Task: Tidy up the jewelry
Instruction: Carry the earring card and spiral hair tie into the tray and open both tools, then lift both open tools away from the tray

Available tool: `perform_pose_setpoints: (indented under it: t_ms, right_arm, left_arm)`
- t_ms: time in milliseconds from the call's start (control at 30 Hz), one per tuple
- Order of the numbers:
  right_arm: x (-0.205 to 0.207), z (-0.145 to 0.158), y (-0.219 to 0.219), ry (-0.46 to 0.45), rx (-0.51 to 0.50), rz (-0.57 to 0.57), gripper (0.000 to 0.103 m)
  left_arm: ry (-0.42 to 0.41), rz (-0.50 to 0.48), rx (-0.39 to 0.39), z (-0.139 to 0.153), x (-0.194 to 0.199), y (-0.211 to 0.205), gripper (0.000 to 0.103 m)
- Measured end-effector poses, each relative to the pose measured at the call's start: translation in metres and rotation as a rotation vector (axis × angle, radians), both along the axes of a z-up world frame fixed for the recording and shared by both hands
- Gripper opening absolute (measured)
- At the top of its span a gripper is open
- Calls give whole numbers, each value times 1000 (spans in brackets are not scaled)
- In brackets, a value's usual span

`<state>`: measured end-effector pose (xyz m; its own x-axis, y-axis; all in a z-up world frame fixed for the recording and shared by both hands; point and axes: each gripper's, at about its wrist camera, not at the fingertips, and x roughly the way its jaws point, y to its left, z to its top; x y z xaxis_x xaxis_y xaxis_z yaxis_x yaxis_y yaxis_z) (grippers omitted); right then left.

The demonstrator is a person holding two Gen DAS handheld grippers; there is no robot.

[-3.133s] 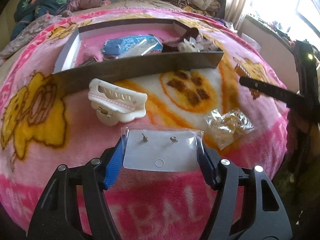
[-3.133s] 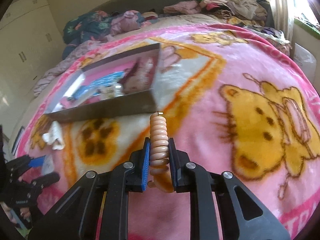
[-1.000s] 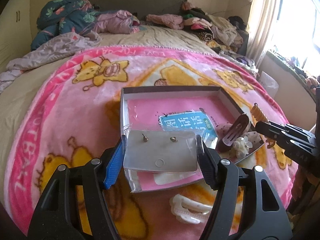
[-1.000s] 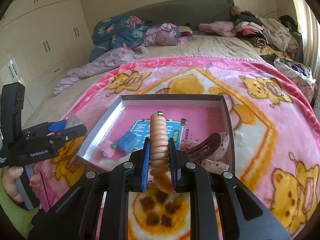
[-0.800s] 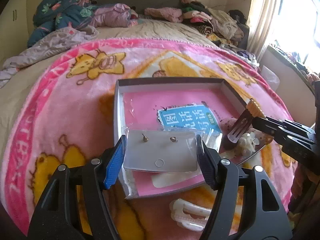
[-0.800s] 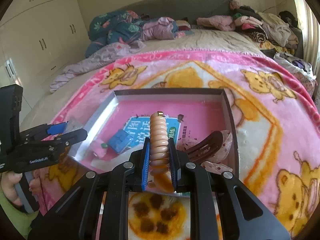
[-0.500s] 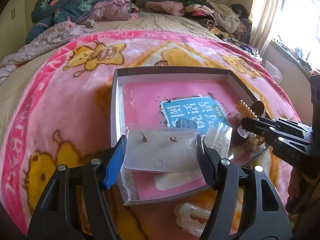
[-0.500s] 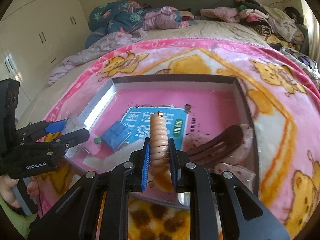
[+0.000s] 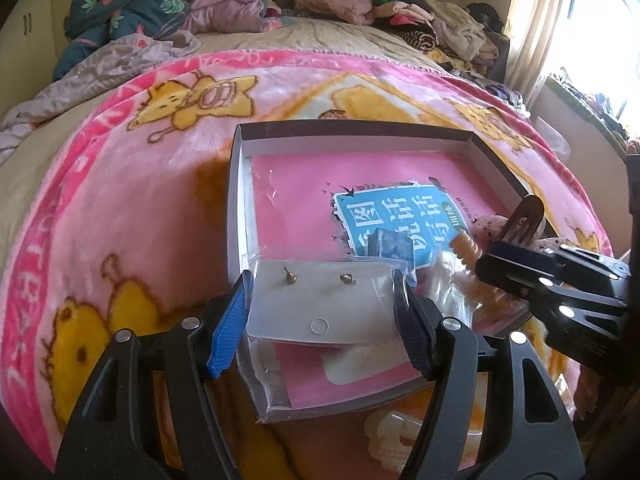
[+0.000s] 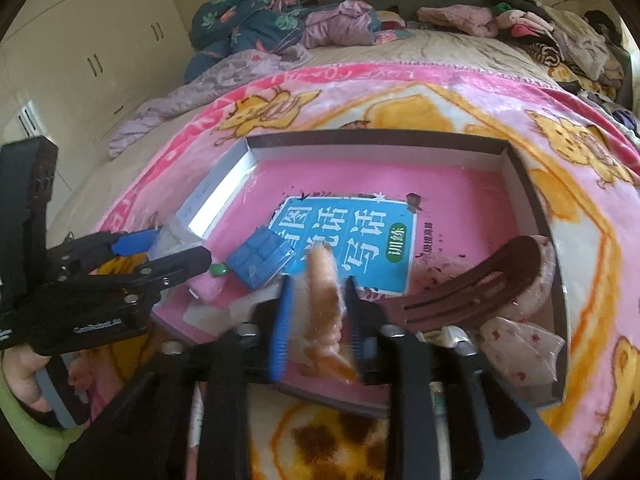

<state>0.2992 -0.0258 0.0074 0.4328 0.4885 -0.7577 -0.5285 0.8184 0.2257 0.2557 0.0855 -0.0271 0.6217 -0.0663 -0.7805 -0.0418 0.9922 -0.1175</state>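
Observation:
My left gripper (image 9: 322, 280) is shut on a clear bag with an earring card (image 9: 320, 304) holding two small studs, above the near left corner of the open box (image 9: 360, 130). In the right wrist view my right gripper (image 10: 318, 280) hangs over the box's near edge and its jaws are opening. The peach spiral hair tie (image 10: 324, 304) lies blurred and loose between them, clear of the pads. The left wrist view shows the same hair tie (image 9: 466, 248) at the right gripper's fingers (image 9: 516, 260). The left gripper (image 10: 176, 248) is at the left, in a hand.
The box (image 10: 376, 136) lies on a pink bear blanket and holds a teal book (image 10: 352, 240), a blue block (image 10: 260, 260), a brown hair clip (image 10: 472, 288) and small pouches. A white claw clip (image 9: 400, 432) rests on the blanket before the box. Clothes are piled at the bed's far end.
Both grippers sank closer to the box. The right jaws spread apart and the hair tie, gripped upright before, now sits loose and tilted between them. The left grip is unchanged.

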Motion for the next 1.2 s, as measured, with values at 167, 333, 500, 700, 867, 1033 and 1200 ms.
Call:
perform_pose_setpoints:
  t_ms: [167,333,500,700,867,1033,1200]
  right_arm:
    - [-9,14,-14,-33,9,-27,44]
    - [-22,32,-28,-77,3,-49,58]
    - [-36,41,-43,-108,-7,-68,66]
    - [-55,48,-61,-124,6,-97,76]
    - [-72,51,-75,-128,17,-114,85]
    - [-87,49,-86,-119,19,-126,85]
    - [-102,46,-95,-106,25,-134,85]
  left_arm:
    - [2,1,4,-1,0,-3,64]
    - [-9,3,6,4,-7,-6,69]
    - [-33,4,8,14,-18,-10,77]
    - [-56,8,12,27,-36,-14,79]
    - [-72,11,15,34,-51,-19,90]
    - [-78,11,13,36,-65,-24,92]
    - [-75,11,17,35,-78,-27,93]
